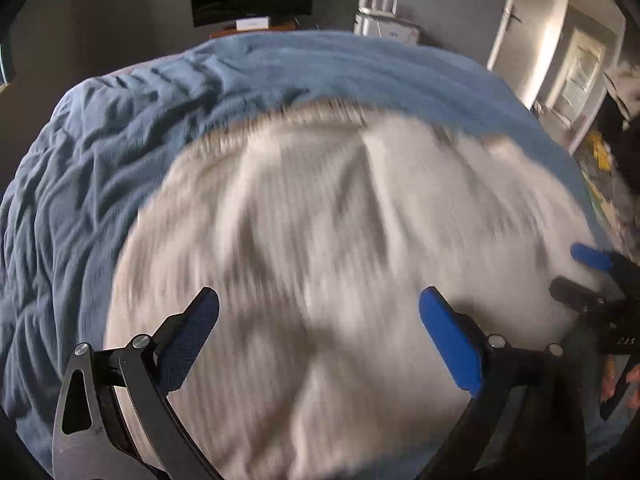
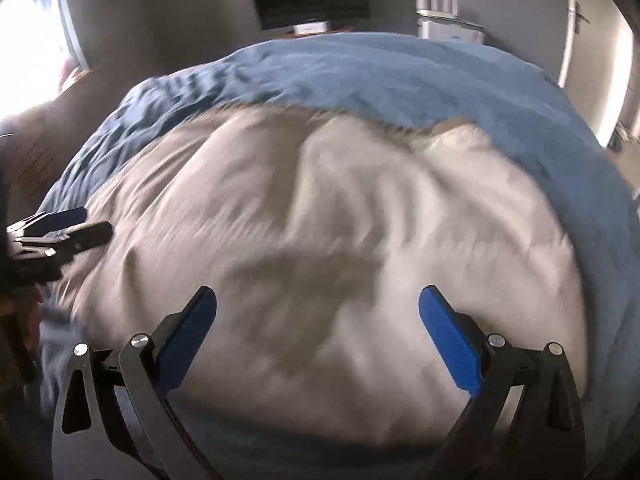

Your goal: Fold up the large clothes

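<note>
Cream knit garment (image 1: pixel 320 220) lies spread on the blue bed cover (image 1: pixel 100 160), directly ahead of both claws. Your left claw (image 1: pixel 320 336) and right claw (image 2: pixel 318 336) stand wide apart, holding nothing. The garment's near edge sits just below both claws; neither is clearly nearer.

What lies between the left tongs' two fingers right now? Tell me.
Only the white garment, spread over the blue bedcover. In the left wrist view the left tongs stand open above it, gripping nothing; the cloth is motion-blurred.
</note>
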The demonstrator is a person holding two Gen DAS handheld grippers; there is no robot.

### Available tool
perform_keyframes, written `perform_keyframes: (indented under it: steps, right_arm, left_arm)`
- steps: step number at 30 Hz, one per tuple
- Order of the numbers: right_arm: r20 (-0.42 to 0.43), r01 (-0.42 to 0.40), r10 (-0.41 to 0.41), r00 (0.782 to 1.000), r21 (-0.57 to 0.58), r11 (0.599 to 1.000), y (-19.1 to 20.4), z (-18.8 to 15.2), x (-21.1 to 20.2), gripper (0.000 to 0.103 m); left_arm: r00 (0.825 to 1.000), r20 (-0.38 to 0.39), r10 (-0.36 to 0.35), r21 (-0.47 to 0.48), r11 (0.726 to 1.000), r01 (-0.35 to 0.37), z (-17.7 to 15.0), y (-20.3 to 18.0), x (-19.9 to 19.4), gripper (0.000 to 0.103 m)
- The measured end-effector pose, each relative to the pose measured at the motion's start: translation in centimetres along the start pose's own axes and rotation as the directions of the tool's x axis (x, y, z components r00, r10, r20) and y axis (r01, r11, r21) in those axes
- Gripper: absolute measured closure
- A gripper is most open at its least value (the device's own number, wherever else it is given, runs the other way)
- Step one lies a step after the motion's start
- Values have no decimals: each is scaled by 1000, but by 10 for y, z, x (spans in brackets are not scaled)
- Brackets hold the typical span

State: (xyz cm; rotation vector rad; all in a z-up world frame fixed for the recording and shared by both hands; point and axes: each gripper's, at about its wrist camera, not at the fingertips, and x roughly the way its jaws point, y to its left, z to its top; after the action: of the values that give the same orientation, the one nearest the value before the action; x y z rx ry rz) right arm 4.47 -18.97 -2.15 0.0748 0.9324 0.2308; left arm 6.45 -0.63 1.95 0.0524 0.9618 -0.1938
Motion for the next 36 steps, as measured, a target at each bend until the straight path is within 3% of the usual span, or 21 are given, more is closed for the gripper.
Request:
perform_keyframes:
  steps: [3,6,9,11,15,17,19,22,28,31,36]
  right_arm:
    - [-15,37,-37,999,-13,999,-2,-19,2,6]
    - [-21,162,-162,987,2,987,-35,-35,-2,7]
    - [-72,262,-252,965,188,947,-89,-47,-8,7]
    - [-134,286,-253,958,375,882,-132,-58,-14,7]
    - [-165,276,-223,961,489,827,-152,-65,-23,7]
    - [-99,288,-274,957,460,840,-138,-57,-46,7]
    - [-2,250,-273,962,409,878,-112,-50,-71,7]
    - [75,201,-233,970,296,934,-60,-50,-92,7]
    - [37,169,-174,984,112,979,10,-94,-94,7]
    - [21,171,-174,984,117,978,13,-110,-98,7]
    - [50,170,-175,983,91,981,19,-118,-110,7]
  left_arm:
    - [997,-63,42,32,999,-40,-30,2,7,6]
    - [994,-79,74,6,997,-74,-47,23,6,6]
    - [991,-126,45,-121,991,-60,-64,50,9,6]
    - [989,-141,41,-189,980,-67,-69,63,8,6]
    - [989,-135,67,-272,957,-102,-71,77,-4,6]
    - [992,-88,91,-298,948,-113,-68,80,-21,7]
    - [994,-25,110,-293,949,-113,-70,76,-42,7]
    - [994,23,106,-223,970,-99,-78,46,-63,7]
    - [994,73,75,-86,994,-69,-104,-11,-83,7]
    - [995,85,58,-73,996,-52,-116,-19,-88,7]
    - [991,81,105,-44,994,-102,-123,-29,-91,7]
